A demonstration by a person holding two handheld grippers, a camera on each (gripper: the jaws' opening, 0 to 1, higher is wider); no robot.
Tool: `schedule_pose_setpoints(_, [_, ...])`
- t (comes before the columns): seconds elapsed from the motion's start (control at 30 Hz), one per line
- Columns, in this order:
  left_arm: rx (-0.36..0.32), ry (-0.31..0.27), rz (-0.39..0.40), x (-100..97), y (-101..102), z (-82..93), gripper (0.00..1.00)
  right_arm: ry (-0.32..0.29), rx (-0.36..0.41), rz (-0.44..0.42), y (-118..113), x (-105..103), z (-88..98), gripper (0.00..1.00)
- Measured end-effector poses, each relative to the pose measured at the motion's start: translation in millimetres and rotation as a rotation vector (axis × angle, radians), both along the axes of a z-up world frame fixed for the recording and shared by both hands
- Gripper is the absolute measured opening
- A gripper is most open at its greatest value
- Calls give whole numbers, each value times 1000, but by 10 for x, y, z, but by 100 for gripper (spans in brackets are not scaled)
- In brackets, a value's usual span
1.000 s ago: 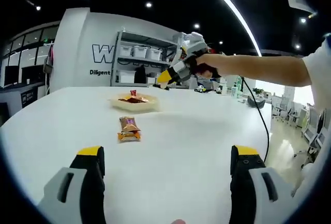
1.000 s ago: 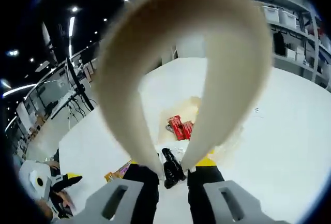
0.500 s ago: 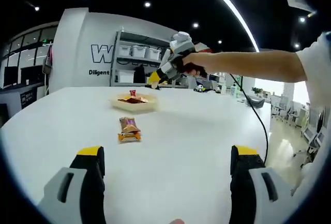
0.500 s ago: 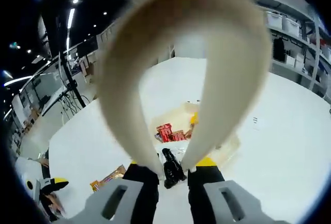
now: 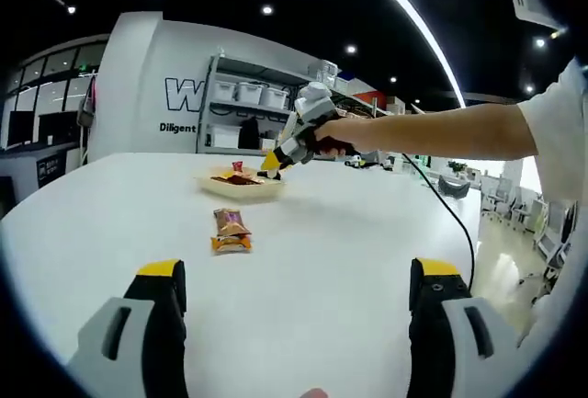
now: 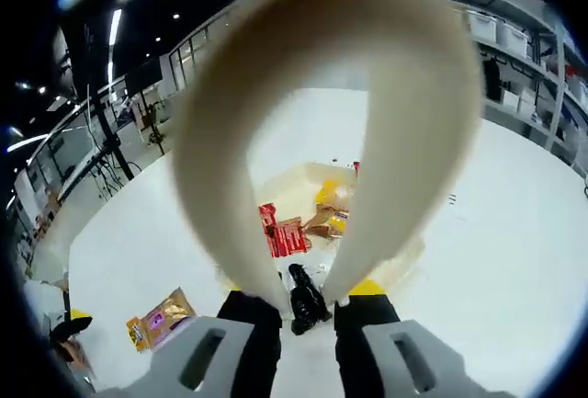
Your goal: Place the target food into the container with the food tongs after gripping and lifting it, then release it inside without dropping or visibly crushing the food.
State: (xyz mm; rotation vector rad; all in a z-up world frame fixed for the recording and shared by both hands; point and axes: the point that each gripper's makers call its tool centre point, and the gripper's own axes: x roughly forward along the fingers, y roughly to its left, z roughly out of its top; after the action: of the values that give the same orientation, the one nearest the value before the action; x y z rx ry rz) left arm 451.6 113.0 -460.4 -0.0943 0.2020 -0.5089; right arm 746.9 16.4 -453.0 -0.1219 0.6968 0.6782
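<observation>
Tongs of cream-coloured plastic (image 6: 303, 76), bent into a broad loop, arched across our right gripper view, and the right gripper (image 6: 294, 311) had its two dark, yellow-tipped jaws drawn close together on the two arms of the tongs near their lower ends. Through the loop we saw the shallow, pale cream container (image 6: 276, 196) resting on the white table (image 6: 496, 233), with red and yellow food packets (image 6: 285, 233) lying inside it. Whether the tongs carried any food at their working end we could not tell. A small orange and purple snack packet (image 6: 158, 317) lay flat on the table to the lower left of that view, apart from the container. In our left gripper view the left gripper (image 5: 299, 301) hovered low over the table with its jaws spread wide and nothing between them. Ahead of it the same snack packet (image 5: 230, 231) lay on the white surface, and beyond that stood the container (image 5: 241, 182), holding its red packets. The right gripper (image 5: 276, 157), held in a person's hand (image 5: 331, 134) on an outstretched bare arm, came in from the right of that view and hung just above the right edge of the container. Grey metal shelving (image 5: 253, 104) with white bins stood against the white wall behind the table.
</observation>
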Motion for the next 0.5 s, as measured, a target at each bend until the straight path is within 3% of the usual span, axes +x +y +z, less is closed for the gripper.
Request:
schedule_pose_setpoints(0.3, [-1, 4, 11, 14, 17, -12, 99, -28, 35, -27, 25, 143, -40, 15])
schedule_pose_setpoints(0.5, [13, 5, 13, 14, 18, -36, 99, -52, -7, -3, 72, 114, -218, 16])
